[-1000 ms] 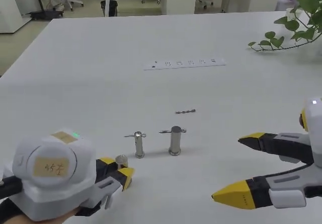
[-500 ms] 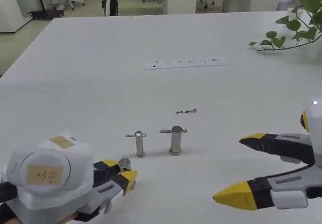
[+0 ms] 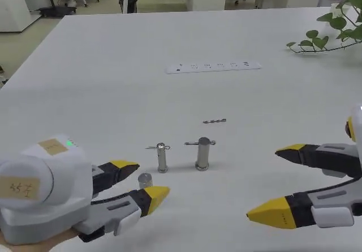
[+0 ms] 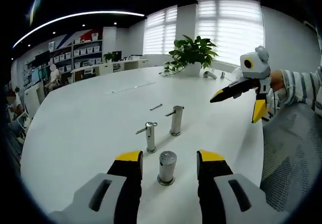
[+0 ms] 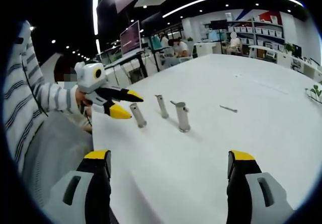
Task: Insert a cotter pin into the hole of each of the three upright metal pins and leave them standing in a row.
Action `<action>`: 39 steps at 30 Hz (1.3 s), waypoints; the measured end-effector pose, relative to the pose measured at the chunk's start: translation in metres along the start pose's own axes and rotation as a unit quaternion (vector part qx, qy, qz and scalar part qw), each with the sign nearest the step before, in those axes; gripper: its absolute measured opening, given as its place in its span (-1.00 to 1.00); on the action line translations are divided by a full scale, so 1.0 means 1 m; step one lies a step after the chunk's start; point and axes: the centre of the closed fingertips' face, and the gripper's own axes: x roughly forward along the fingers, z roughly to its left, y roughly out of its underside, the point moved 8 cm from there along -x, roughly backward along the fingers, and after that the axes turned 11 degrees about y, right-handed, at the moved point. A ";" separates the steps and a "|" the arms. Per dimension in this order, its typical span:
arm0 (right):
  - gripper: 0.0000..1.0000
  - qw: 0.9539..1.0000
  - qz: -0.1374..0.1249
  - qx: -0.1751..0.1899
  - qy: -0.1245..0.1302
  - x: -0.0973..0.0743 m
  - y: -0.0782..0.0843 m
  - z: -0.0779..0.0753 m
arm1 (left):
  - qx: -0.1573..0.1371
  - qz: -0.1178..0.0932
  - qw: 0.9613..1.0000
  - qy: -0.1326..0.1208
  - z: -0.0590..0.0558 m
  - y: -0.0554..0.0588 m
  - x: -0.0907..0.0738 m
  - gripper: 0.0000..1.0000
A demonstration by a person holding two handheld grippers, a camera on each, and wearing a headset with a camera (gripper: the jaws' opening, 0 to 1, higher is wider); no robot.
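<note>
Now straddling bare metal pin (image 4: 167, 167) with left gripper (image 3: 148, 178), jaws spread, no contact. Holding right gripper (image 3: 266, 183) spread wide, empty. Probably rigid, smooth, tippy: clamp mid-shank. Take loose cotter pin (image 3: 214, 121), lying flat on table (image 3: 102, 82) beyond row, by looped head; likely thin, light, springy.

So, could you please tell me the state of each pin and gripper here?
Left pin: upright, uncottered, ungripped.
Middle pin: upright, cottered.
Right pin: upright, cottered.
Loose cotter pin: lying flat on the table.
Left gripper: open around left pin.
Right gripper: open, empty.
</note>
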 end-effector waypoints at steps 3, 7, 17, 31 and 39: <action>0.95 1.000 0.002 -0.002 -0.001 0.000 -0.001 -0.002 | -0.006 -0.004 1.000 0.024 -0.005 0.002 -0.005 0.02; 0.95 1.000 0.009 -0.006 -0.003 0.001 0.000 -0.003 | -0.001 -0.011 0.999 0.045 -0.014 0.002 -0.010 0.43; 0.95 0.999 0.028 -0.018 -0.010 0.003 -0.001 -0.005 | -0.012 -0.021 0.999 0.039 -0.013 0.001 -0.015 0.98; 0.92 0.995 0.076 -0.057 -0.027 0.014 -0.010 -0.022 | -0.039 -0.011 0.998 0.044 -0.010 0.018 -0.019 0.99; 0.89 0.989 0.111 -0.087 -0.037 0.023 -0.018 -0.031 | -0.048 -0.008 0.998 0.043 -0.010 0.023 -0.022 0.98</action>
